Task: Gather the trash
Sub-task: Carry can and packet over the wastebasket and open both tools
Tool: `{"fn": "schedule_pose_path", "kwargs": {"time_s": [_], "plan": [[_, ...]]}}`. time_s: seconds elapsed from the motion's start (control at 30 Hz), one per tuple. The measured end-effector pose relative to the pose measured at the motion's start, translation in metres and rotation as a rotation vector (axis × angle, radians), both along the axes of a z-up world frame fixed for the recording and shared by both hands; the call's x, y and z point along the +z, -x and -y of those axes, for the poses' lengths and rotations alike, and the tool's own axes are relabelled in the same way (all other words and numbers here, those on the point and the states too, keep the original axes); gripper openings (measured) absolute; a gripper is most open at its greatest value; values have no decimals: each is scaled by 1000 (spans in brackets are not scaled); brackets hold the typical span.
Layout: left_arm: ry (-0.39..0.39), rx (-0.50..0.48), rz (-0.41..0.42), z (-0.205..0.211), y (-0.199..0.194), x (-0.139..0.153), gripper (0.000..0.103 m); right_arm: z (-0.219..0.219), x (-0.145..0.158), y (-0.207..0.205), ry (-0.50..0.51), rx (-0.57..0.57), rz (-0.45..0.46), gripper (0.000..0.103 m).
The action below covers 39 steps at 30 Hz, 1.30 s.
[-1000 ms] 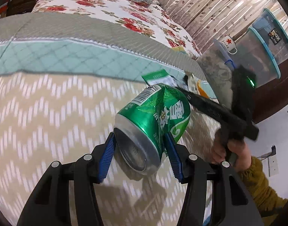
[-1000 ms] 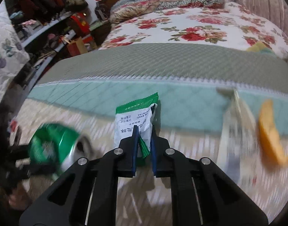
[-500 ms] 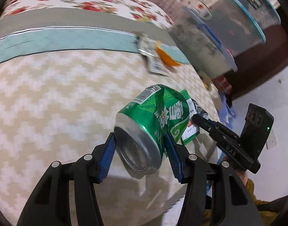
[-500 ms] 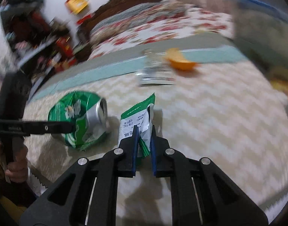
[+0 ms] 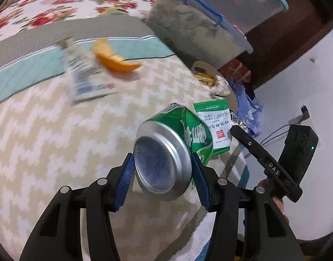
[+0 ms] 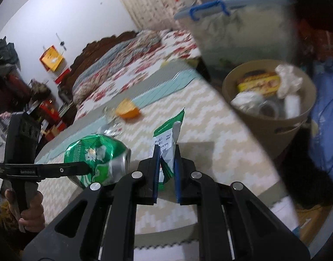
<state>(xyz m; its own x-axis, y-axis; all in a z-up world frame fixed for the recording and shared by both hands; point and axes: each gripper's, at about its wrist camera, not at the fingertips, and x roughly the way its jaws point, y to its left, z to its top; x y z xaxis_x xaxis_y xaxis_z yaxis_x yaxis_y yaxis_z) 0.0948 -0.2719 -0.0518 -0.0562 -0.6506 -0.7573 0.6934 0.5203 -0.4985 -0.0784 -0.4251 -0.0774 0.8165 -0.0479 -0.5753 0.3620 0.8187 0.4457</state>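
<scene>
Both grippers have swung toward the bin (image 6: 249, 117); left jaws pinch the can (image 5: 166, 152), right jaws the wrapper (image 6: 166, 143); release only above its rim.

floral bedspread (image 5: 64, 10), lidded storage tub (image 6: 238, 21) and yellow box (image 6: 52, 58).

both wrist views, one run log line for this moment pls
left tool: shut on green can | right tool: shut on green wrapper | bin: right of bed, holds trash | on bed: orange peel
</scene>
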Motion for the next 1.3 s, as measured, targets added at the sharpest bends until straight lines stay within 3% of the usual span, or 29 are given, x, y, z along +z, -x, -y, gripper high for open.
{"fn": "schedule_pose_path", "kwargs": {"time_s": [0.5, 0.87, 0.9, 0.93, 1.0, 1.03, 1.07, 1.2, 1.3], "plan": [[5, -158, 21, 162, -5, 14, 49, 121, 12, 11, 21, -187, 50, 14], [20, -178, 78, 277, -15, 26, 49, 195, -16, -2, -30, -284, 8, 17], [17, -174, 76, 286, -15, 25, 57, 201, -20, -3, -42, -289, 9, 17], [3, -171, 69, 298, -16, 19, 78, 209, -26, -6, -68, -290, 5, 18], [-44, -148, 85, 312, -16, 7, 79, 216, -32, -6, -117, -303, 1, 42], [-75, -147, 95, 316, -15, 0, 79, 219, -35, -2, -142, -331, 15, 78], [-99, -149, 99, 317, -15, -6, 79, 218, -34, 2, -141, -352, 37, 87], [-89, -141, 90, 295, -17, -7, 79, 205, -26, 15, -64, -402, 62, 86], [-57, -136, 102, 268, -16, 4, 79, 199, -25, 21, -87, -420, 78, 86]]}}
